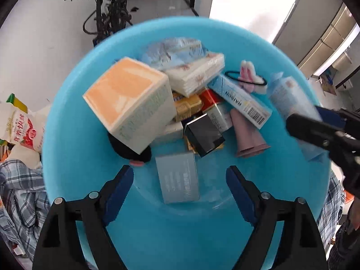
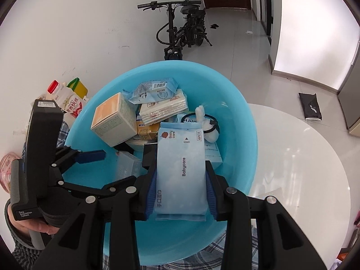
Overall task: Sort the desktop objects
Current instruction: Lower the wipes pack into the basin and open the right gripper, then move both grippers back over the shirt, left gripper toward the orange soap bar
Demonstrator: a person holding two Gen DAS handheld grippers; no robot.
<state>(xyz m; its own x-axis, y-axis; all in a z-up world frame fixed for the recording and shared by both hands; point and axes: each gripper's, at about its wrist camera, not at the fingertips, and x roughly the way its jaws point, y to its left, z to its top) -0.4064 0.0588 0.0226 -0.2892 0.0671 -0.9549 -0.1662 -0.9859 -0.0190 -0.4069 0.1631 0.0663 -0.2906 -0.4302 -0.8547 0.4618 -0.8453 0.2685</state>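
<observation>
A blue basin (image 1: 74,157) holds several items: an orange-and-white box (image 1: 128,99), tissue packs (image 1: 195,72), a long toothpaste box (image 1: 240,101), a black box (image 1: 204,135), a pink cone (image 1: 247,135) and a bunny hair tie (image 1: 247,76). My left gripper (image 1: 180,180) hangs open over the basin's near side. A grey box (image 1: 177,177) lies below the gap between its fingers, untouched by them. My right gripper (image 2: 181,175) is shut on a pale blue wet-wipes pack (image 2: 180,153), held above the basin's right half.
The basin sits on plaid cloth (image 1: 20,191) beside a white round table (image 2: 303,157). Milk bottles (image 2: 67,101) stand against the wall at left. A bicycle (image 2: 180,29) is parked on the floor beyond. A person's hand (image 2: 29,225) grips the left tool.
</observation>
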